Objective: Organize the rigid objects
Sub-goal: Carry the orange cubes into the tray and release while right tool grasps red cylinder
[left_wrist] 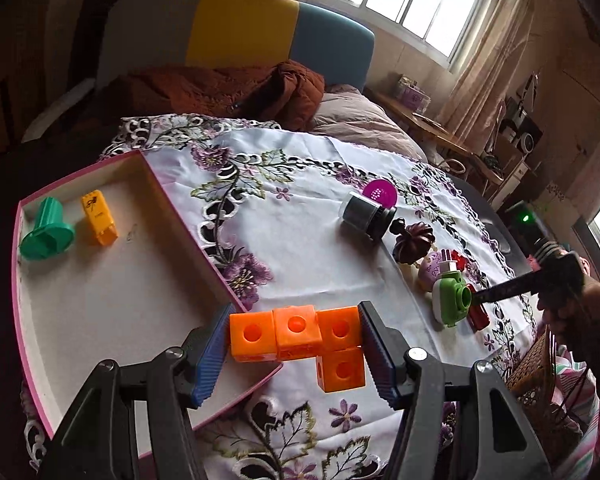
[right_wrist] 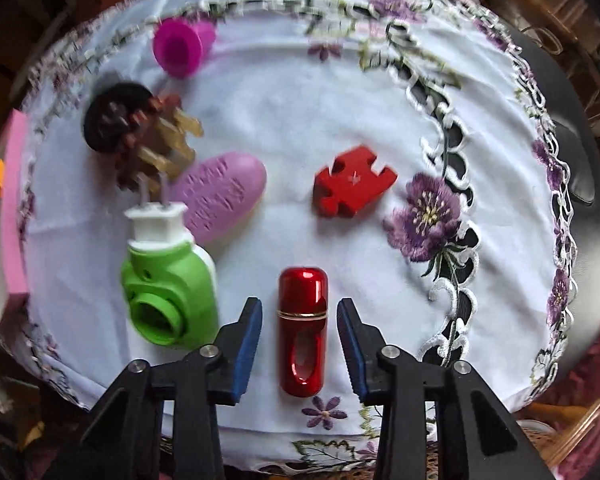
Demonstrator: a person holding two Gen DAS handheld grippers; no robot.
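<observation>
**Tablecloth** [left_wrist: 300, 240]: white with purple embroidery, fills the centre of both views. It is the sorting surface.

**Pink-rimmed tray** [left_wrist: 120, 280]: left of the left-wrist view. Judged to be the collecting place, since it already holds a green flanged cylinder [left_wrist: 46, 230] and a yellow block [left_wrist: 98, 218] in its upper left corner. The right-wrist view shows only a pink edge of it at the far left margin.

**Left gripper** [left_wrist: 296, 316]: bottom centre. Its fingers are set wide, with the pads pressed on both ends of the orange block cluster [left_wrist: 296, 332]. The cluster is held over the tray's near corner, apparently on its way in.

**Right gripper** [right_wrist: 298, 304]: bottom centre, pointing down. The jaws stand either side of the red capsule [right_wrist: 302, 328], with a slim gap showing at each pad and no grip visible. The straddle suggests this is the next pick.

**Green plug-in device** [right_wrist: 168, 292]: just left of the capsule, lying flat.

**Lilac oval case** [right_wrist: 220, 196]: touches the device's upper side.

**Brown toothed clip** [right_wrist: 140, 140]: upper left, blurred.

**Magenta cup** [right_wrist: 180, 46]: top left, on its side.

**Red puzzle piece** [right_wrist: 354, 184]: right of centre, apart from the rest.

**View note:** the left-wrist view alone shows the tray's contents and the carried blocks. The green device half hides the capsule there. The right-wrist view alone shows the capsule whole and the pad gaps.
</observation>
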